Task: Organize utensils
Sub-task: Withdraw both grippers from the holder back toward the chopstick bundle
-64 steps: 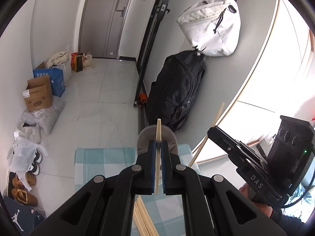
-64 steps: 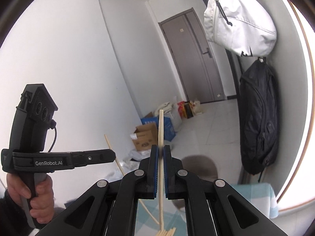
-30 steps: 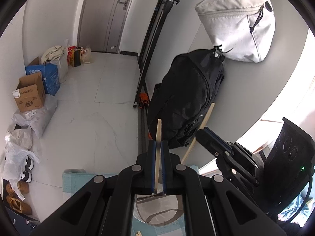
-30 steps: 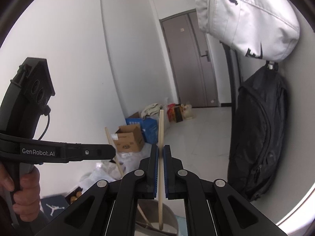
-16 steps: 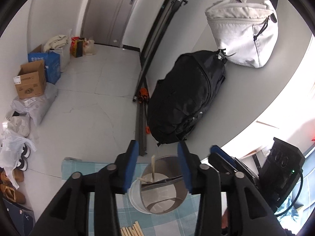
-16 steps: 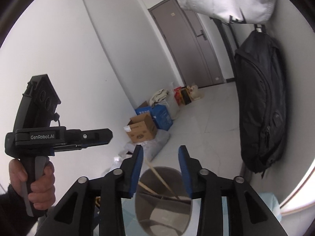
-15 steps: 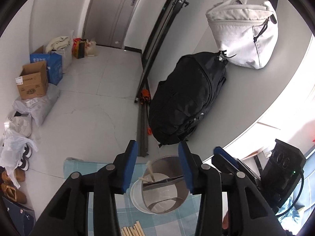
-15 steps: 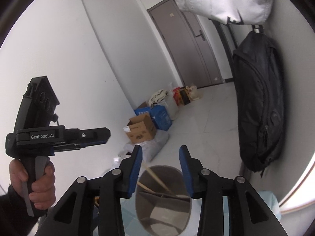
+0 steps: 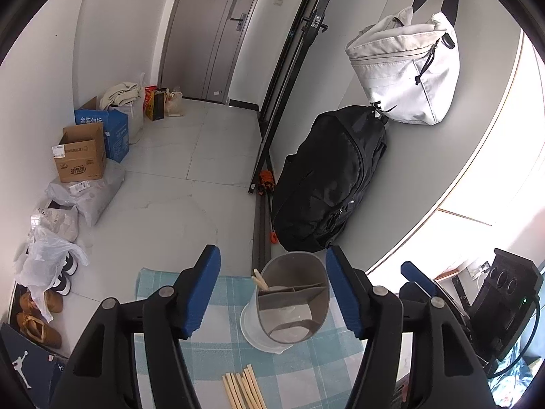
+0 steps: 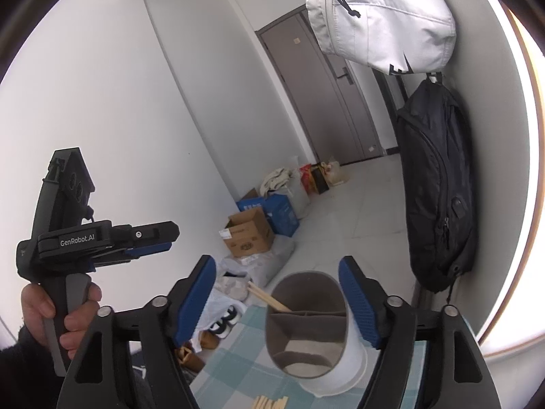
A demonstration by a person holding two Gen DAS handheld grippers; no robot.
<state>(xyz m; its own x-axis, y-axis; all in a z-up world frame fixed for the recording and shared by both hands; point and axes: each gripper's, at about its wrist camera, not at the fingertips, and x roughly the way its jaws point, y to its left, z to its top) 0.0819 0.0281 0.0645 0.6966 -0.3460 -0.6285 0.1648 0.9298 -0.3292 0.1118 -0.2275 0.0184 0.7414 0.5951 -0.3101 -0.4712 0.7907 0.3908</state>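
Now both grippers spread above the holder

Both the left gripper (image 9: 272,293) and right gripper (image 10: 277,298) are opening, fingers (image 9: 201,289) released, nothing between them. Two chopsticks (image 10: 269,298) lean inside the divided holder (image 9: 289,303) on the checked cloth (image 9: 218,358); loose chopsticks (image 9: 243,390) lie just before it.

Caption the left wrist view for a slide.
Left gripper opening, empty, above the utensil holder with two chopsticks inside; loose chopsticks on the checked cloth.

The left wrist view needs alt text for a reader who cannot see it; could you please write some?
A grey divided utensil holder stands on a blue checked cloth with two chopsticks in it, framed by the left hand-held gripper, whose jaws are opening with nothing between them. More chopsticks lie on the cloth in front.
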